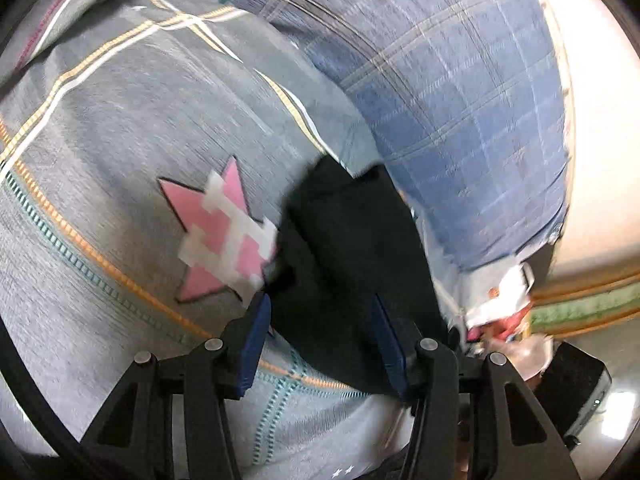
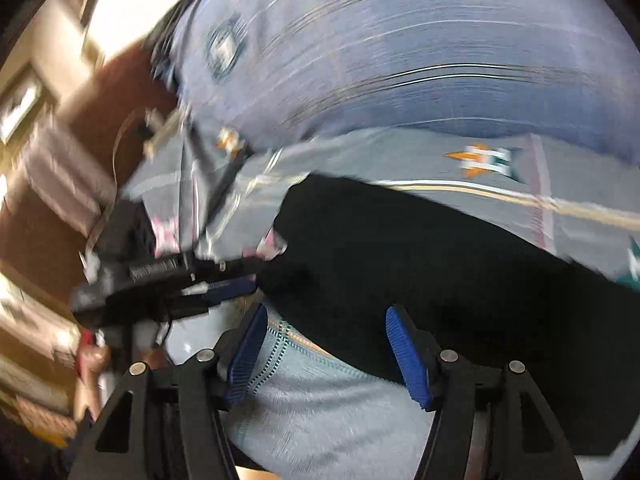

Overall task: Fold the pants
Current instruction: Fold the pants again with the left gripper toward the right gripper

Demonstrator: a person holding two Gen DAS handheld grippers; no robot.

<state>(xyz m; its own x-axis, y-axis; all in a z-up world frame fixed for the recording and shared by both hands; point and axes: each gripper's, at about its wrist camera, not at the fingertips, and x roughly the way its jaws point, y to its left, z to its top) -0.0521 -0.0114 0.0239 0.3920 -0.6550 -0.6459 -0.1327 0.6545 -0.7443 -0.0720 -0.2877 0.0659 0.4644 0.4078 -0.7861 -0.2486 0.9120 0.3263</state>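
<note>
The black pants [image 1: 344, 240] lie on a grey bedspread with star patches. In the left wrist view my left gripper [image 1: 318, 304] is open, its blue pads either side of the black cloth's near end. In the right wrist view the black pants [image 2: 440, 264] stretch to the right across the bed. My right gripper [image 2: 326, 316] is open just over their near edge. The left gripper [image 2: 216, 290] shows at the left of that view, near the pants' corner. Both views are motion-blurred.
The grey bedspread [image 1: 120, 140] has a pink star patch [image 1: 216, 236]. A blue plaid blanket [image 1: 460, 100] lies beyond the pants, also in the right wrist view [image 2: 400, 60]. A white wall [image 1: 600, 140] and a black device [image 1: 576, 384] are at the right.
</note>
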